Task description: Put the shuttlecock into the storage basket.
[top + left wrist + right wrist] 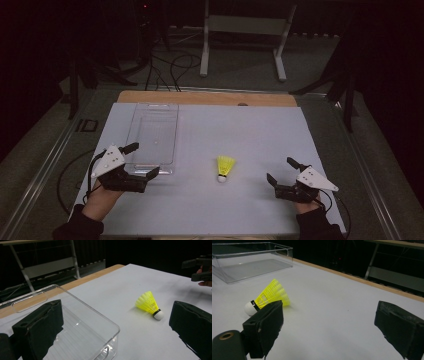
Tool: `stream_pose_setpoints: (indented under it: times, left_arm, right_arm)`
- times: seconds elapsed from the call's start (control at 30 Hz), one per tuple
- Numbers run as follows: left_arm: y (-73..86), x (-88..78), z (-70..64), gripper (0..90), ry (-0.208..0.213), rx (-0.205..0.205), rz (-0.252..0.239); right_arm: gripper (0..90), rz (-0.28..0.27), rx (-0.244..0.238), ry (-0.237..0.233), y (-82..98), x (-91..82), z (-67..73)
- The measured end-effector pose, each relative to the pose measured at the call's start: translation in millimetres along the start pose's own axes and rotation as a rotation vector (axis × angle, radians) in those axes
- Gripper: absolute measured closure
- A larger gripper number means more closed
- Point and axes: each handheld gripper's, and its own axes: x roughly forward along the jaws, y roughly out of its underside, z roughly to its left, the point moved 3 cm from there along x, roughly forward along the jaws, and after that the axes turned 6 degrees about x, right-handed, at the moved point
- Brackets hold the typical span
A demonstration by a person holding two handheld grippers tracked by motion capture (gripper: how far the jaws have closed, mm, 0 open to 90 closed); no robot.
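Two grippers, both with fingers spread wide, nothing held. Right gripper [281, 173] rests near the table's [250, 210] front right; its fingers [265, 326] point toward the yellow shuttlecock [225, 167], which lies on its side mid-table between the two grippers, near but clear of both. Cork tip [249, 308] faces the person, skirt fans away. Left gripper [140, 160] sits at the near end of the clear plastic bin [150, 131], one finger [40, 327] over its rim. Shuttlecock is just right of the bin, not touching.

Handling, my read: very light, rolls easily, mesh skirt soft and crushable. Best take hold at the cork or the skirt's narrow neck, light squeeze. Right gripper looks better placed for it.
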Motion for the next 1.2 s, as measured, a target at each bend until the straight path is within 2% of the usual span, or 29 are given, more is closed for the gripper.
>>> stream_pose_setpoints:
  times: [0.1,0.5,0.83,1.2]
  left_arm:
    - [-6.5,3.5,-0.4,0.0,0.004,0.016,0.010]
    - [-30.3,17.9,-5.7,0.0,0.011,0.021,0.029]
    - [-42.9,41.5,-23.7,0.0,0.061,0.039,0.057]
    - [-51.1,67.3,-45.2,0.0,0.095,0.027,0.085]
  right_arm:
    - [8.4,-0.001,-0.003,0.000,0.1,0.0,-0.2]
    - [8.4,-0.003,0.002,-0.003,0.3,0.3,-0.1]
    - [8.4,0.000,0.003,-0.008,0.9,1.1,0.2]
    - [8.4,0.004,0.008,-0.017,1.4,1.8,1.0]
